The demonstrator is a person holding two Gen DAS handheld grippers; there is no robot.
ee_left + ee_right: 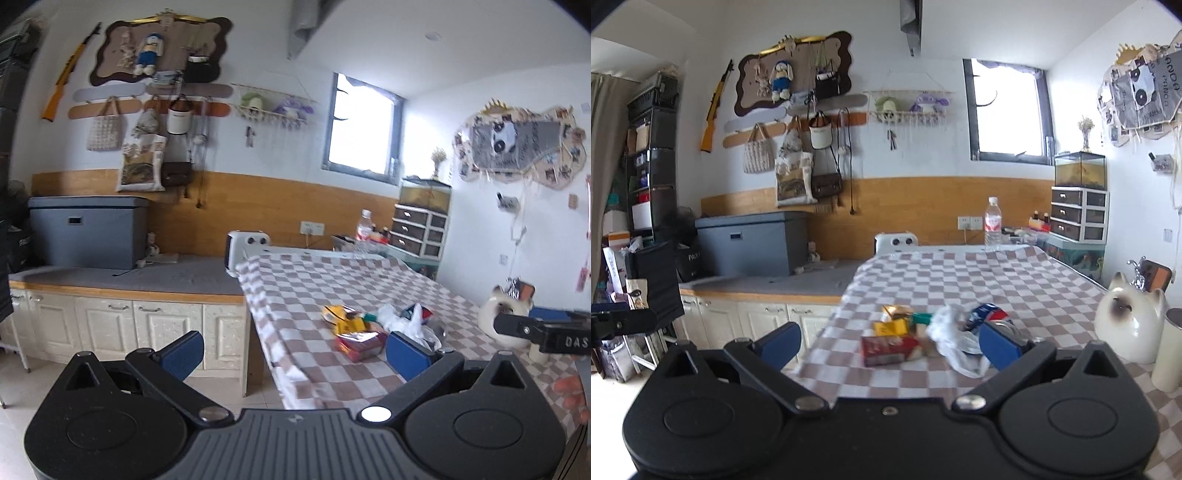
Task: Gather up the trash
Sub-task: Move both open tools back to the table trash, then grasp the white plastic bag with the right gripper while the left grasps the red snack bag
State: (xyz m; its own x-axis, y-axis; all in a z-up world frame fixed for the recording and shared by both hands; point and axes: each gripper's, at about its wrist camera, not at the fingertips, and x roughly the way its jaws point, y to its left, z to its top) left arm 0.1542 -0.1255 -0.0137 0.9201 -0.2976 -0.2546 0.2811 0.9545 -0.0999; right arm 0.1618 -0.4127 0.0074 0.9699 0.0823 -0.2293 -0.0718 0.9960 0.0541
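Note:
A heap of trash lies on the checkered tablecloth (332, 280): a red packet (360, 343), yellow wrappers (341, 317), a crumpled white plastic bag (406, 321) and a blue-red wrapper (421, 312). My left gripper (295, 350) is open and empty, near the table's front left corner, short of the heap. In the right wrist view the red packet (890, 349), yellow wrappers (892, 325), white bag (956, 343) and blue-red wrapper (988, 314) lie just ahead between the fingers of my right gripper (890, 341), which is open and empty above the tablecloth (960, 273).
A white cat figurine (1126, 325) and a cream cylinder (1169, 350) stand at the table's right. A water bottle (993, 223) stands at the far end. A small white heater (245, 251), grey box (86, 230) and cabinets (129, 325) are to the left.

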